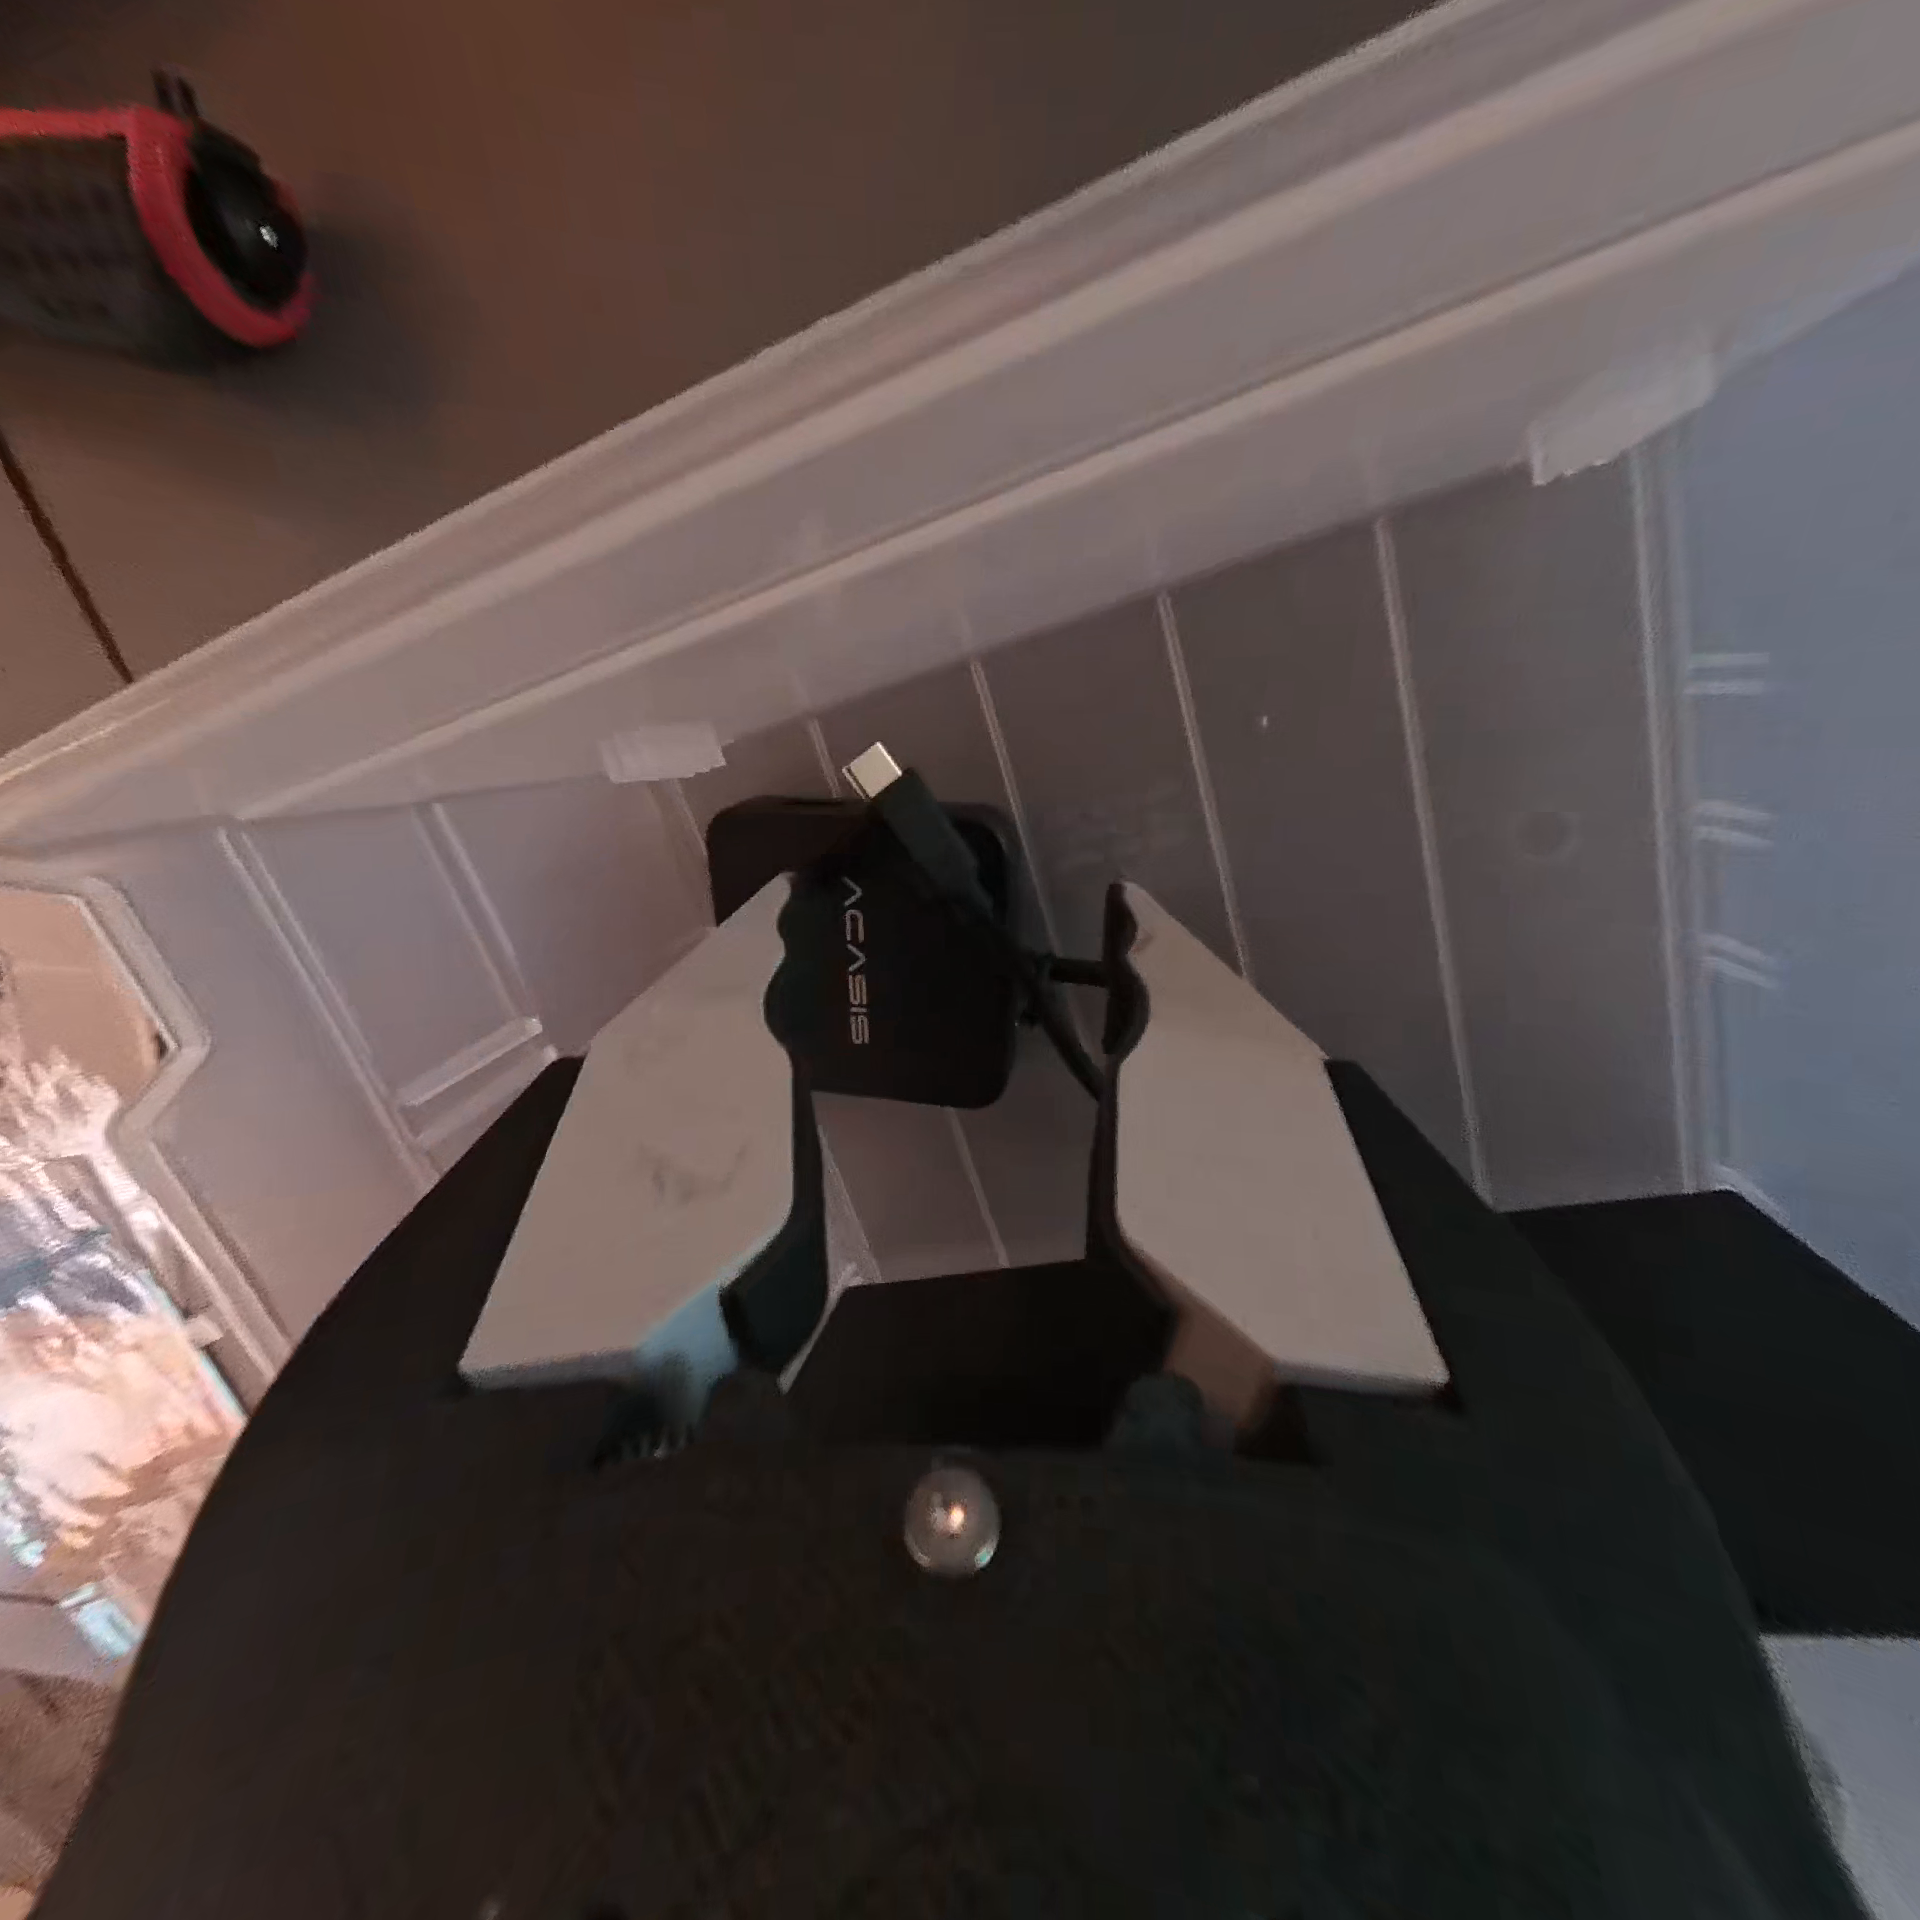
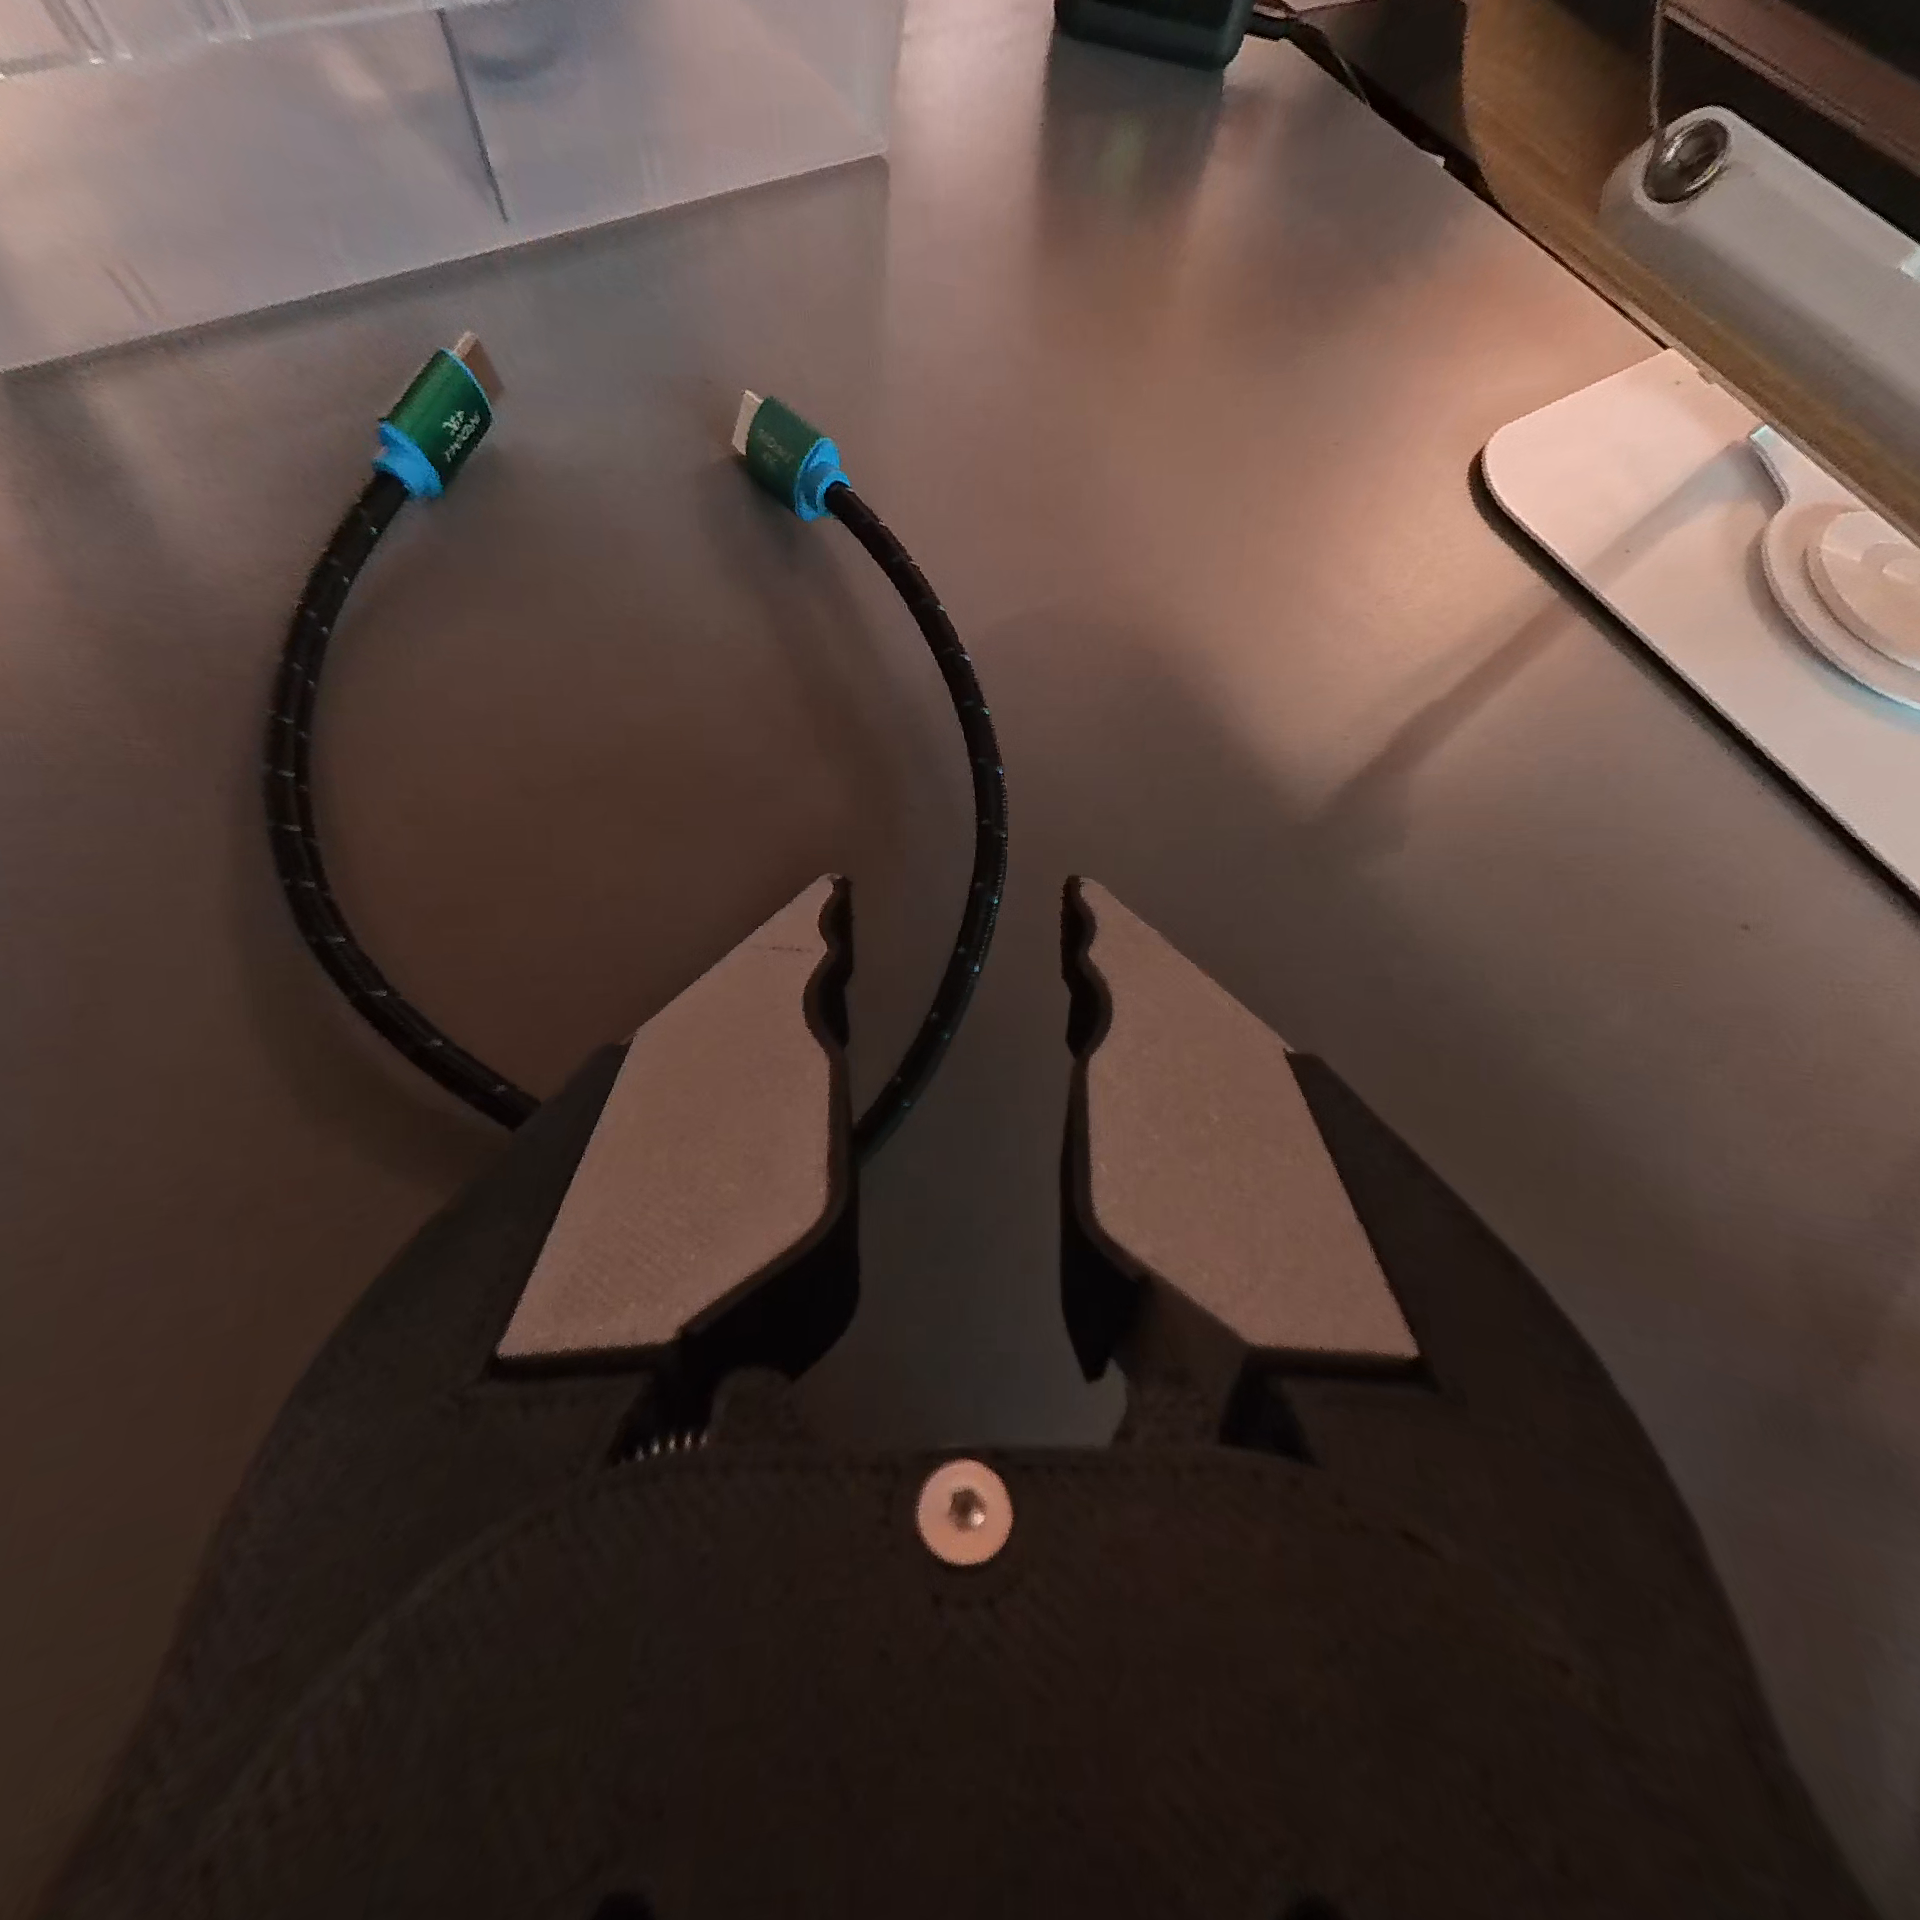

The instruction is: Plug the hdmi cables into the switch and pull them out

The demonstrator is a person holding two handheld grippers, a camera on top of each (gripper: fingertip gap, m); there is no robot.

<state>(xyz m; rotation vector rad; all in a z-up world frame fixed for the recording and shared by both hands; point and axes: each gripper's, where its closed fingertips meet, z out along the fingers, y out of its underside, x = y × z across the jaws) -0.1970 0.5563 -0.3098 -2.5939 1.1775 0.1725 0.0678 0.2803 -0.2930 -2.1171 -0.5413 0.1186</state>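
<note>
Translucent ribbed plastic forms the walls of the storage bin (image 1: 1299, 727) that we reach into with the left gripper (image 1: 951, 971). Inside the bin, against its ribbed wall, sits the switch (image 1: 894, 997), a small matte black box with rounded corners and pale lettering on its top face. Its long axis runs away from us toward the wall. A thin black lead with a silver plug (image 1: 871, 769) lies across the switch, plug tip pointing up at the wall. The left jaws stand wide apart around the switch: the left pad seems to touch its edge, while a clear gap remains at the right pad, so nothing is gripped.

Outside the bin, beyond its rim, lies a red and black gadget (image 1: 197, 229) on the brown surface.

From the right gripper (image 2: 956, 971) we see the hdmi cable (image 2: 977, 769), braided black with pale flecks, lying on the smooth grey table (image 2: 1247, 727) in a U shape. Its two green metal plugs with blue collars (image 2: 442, 421) (image 2: 790, 447) point away from us toward the bin (image 2: 312, 156). The right jaws are partly open and hold nothing; the cable lies on the table below them. A white flat stand (image 2: 1662, 540) lies right of the cable.
</note>
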